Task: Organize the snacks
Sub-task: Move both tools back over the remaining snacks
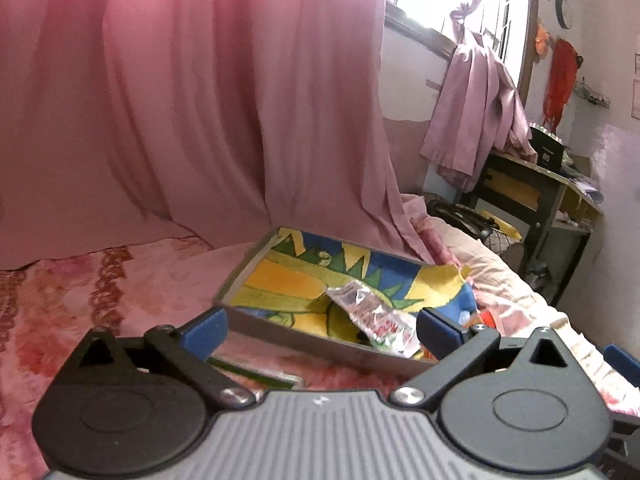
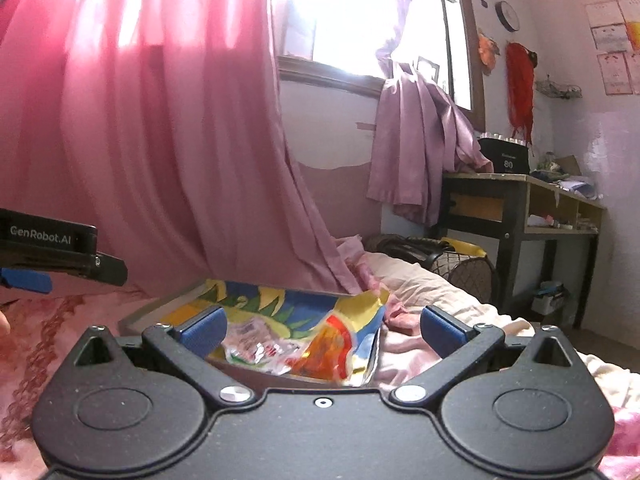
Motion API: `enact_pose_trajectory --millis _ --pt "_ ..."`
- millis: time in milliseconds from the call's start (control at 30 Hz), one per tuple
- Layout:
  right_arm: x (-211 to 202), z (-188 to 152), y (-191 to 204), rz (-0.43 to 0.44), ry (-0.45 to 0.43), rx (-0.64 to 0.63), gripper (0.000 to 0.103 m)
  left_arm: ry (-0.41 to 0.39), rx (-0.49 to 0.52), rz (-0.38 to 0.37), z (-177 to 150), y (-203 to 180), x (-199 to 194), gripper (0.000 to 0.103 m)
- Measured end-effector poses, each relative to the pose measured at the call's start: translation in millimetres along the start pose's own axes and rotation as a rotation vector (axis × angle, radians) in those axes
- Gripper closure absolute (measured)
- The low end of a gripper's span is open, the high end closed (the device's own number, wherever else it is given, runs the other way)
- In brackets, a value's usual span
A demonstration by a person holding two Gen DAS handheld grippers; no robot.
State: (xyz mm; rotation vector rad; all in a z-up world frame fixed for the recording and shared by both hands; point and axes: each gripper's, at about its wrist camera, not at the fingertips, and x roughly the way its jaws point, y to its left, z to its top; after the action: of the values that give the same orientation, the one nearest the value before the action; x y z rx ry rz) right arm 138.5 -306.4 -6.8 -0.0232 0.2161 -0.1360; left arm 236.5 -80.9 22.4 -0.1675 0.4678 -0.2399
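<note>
- My left gripper (image 1: 320,326) is spread wide with nothing between its pads.
- My right gripper (image 2: 322,330) is spread wide too, empty.
- The clear snack packet (image 1: 372,318) and the orange snack packet (image 2: 328,350) lie in the colourful tray (image 1: 256,254) on the pink bedspread (image 1: 100,300).

A bed (image 1: 120,280) covered in a pink patterned sheet carries everything. A shallow grey-walled tray (image 1: 280,330) with a bright cartoon-printed floor lies directly on it. Just beside the tray's near wall, a flat green-edged packet (image 1: 256,372) rests on the sheet. Crumpled pale bedding (image 2: 432,288) is heaped past the tray's right end.
</note>
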Motion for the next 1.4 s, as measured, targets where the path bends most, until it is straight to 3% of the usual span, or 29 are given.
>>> enact_pose_trajectory --millis 367,633,833,1067,1233,1400 --pt "-69 -8 36 0.025 0.085 0.015 0.001 0.055 0.041 0.010 -30 39 -52 0.001" --pt "-95 -33 58 0.047 0.245 0.076 0.001 0.100 0.033 0.009 -62 65 -66 0.001" --pt "-85 -42 69 0.017 0.344 0.043 0.001 0.165 0.068 -0.019 -80 67 -56 0.001" --pt "-59 -55 45 -0.042 0.518 0.178 0.001 0.237 0.093 -0.060 -99 60 -42 0.001" --pt "-43 -66 30 -0.010 0.638 0.276 0.001 0.290 0.140 -0.120 -107 48 -30 0.001" --pt "-28 -70 22 0.103 0.783 0.311 0.001 0.349 0.234 -0.226 -113 31 -24 0.001"
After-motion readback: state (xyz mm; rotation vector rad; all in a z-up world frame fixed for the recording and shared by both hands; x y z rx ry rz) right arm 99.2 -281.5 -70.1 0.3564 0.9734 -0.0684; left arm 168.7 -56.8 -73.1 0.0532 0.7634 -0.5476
